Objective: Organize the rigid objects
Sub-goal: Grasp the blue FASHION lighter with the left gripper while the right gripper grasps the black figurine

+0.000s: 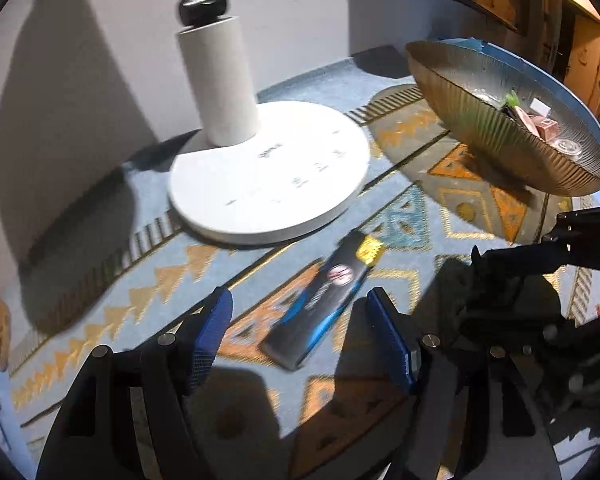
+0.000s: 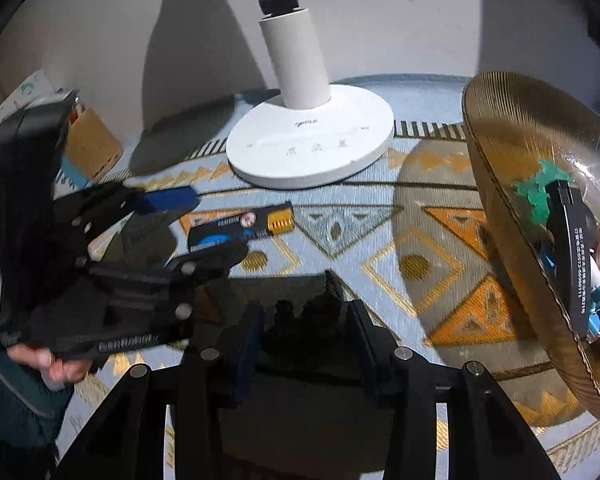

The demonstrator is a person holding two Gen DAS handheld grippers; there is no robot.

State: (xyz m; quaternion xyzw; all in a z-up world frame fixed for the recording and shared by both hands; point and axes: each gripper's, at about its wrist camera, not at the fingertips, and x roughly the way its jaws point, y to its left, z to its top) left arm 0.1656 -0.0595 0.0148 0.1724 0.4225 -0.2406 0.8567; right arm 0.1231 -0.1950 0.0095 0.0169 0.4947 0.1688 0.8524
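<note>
A dark tube with blue print and a gold cap [image 1: 328,292] lies on the patterned cloth, also in the right wrist view [image 2: 240,228]. My left gripper [image 1: 300,312] is open, its blue pads on either side of the tube's lower end, just above it; it shows from the side in the right wrist view [image 2: 204,224]. My right gripper [image 2: 304,316] is shut on a small dark jagged object [image 2: 304,308]; it appears at the right in the left wrist view [image 1: 500,276]. A ribbed golden glass bowl [image 2: 496,184] holds several small items.
A white lamp base [image 1: 268,176] with its post stands behind the tube, against the wall. The bowl [image 1: 472,120] sits at the right. A tan box [image 2: 92,148] and paper items are at the far left. The patterned cloth [image 2: 380,240] covers the table.
</note>
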